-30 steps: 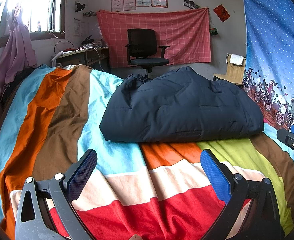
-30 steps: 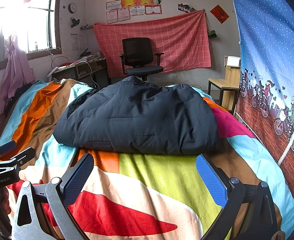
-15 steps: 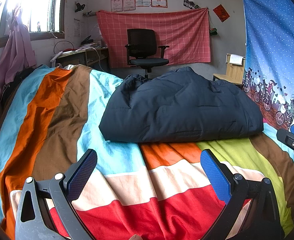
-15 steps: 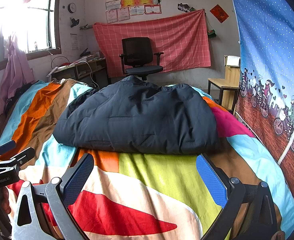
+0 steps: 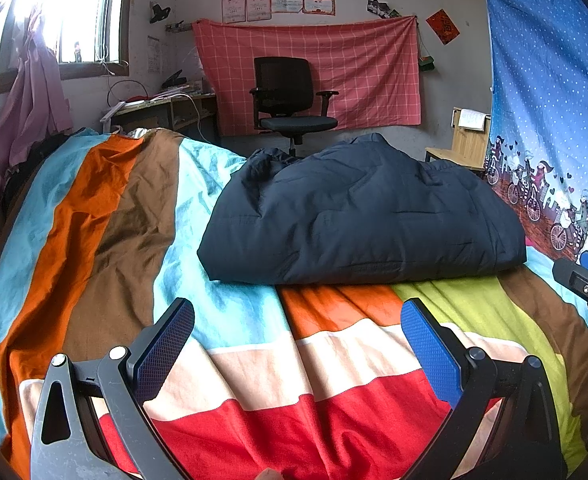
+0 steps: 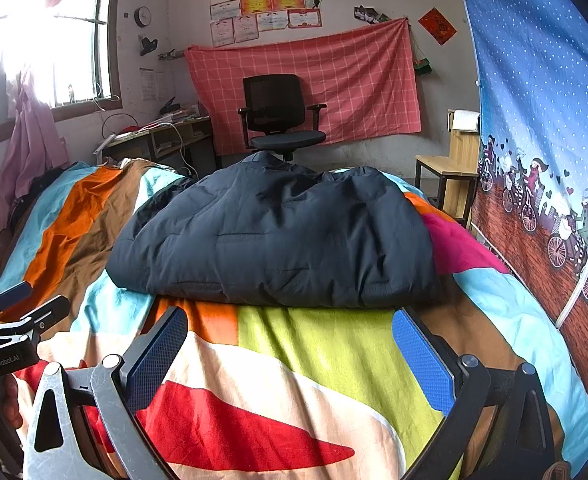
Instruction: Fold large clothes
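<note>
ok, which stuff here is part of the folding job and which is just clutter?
Job: jacket, bedspread, left gripper, right gripper.
Clutter: office chair, pink cloth, blue curtain, wooden chair, desk.

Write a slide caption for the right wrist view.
Open right gripper hovers over a striped bedsheet, facing a folded navy padded jacket.

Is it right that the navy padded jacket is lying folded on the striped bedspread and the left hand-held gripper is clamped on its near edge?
Not quite. The left wrist view shows the left hand-held gripper open, short of the navy padded jacket, holding nothing. The jacket does lie folded on the striped bedspread.
</note>
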Motion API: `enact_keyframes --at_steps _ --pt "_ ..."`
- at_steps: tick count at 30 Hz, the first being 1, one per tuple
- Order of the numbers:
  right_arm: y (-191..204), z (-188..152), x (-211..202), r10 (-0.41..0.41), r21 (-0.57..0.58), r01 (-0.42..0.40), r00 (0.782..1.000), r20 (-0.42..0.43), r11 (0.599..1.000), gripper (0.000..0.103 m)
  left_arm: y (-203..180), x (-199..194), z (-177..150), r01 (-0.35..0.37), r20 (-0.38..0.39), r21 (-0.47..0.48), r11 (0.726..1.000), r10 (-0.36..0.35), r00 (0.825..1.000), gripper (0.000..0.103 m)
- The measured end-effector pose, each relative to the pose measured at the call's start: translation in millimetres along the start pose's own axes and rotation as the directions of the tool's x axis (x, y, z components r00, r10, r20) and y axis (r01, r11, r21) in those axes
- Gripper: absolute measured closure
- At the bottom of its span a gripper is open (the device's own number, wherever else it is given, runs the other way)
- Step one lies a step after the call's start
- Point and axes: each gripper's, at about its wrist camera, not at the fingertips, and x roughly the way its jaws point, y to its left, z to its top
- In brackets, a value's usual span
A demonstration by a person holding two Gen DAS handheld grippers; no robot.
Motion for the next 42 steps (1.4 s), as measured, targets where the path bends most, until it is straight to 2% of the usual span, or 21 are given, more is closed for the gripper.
enact_keyframes --at_steps 9,23,42 --pt "0 -2 -1 0.005 0.003 -0.005 1.000 -0.009 1.000 0.000 0 -4 4 0.040 -0.001 -0.014 0.999 -0.040 0.999 0.002" --pt "2 -5 -1 0.008 0.002 -0.008 1.000 -0.012 1.000 0.000 2 -3 2 -0.005 0.012 0.014 1.000 0.005 1.000 0.002" --pt "3 -5 0 0.010 0.003 -0.010 1.000 -0.016 1.000 0.000 10 0 -3 -0.016 -0.016 -0.006 1.000 0.016 1.000 0.002"
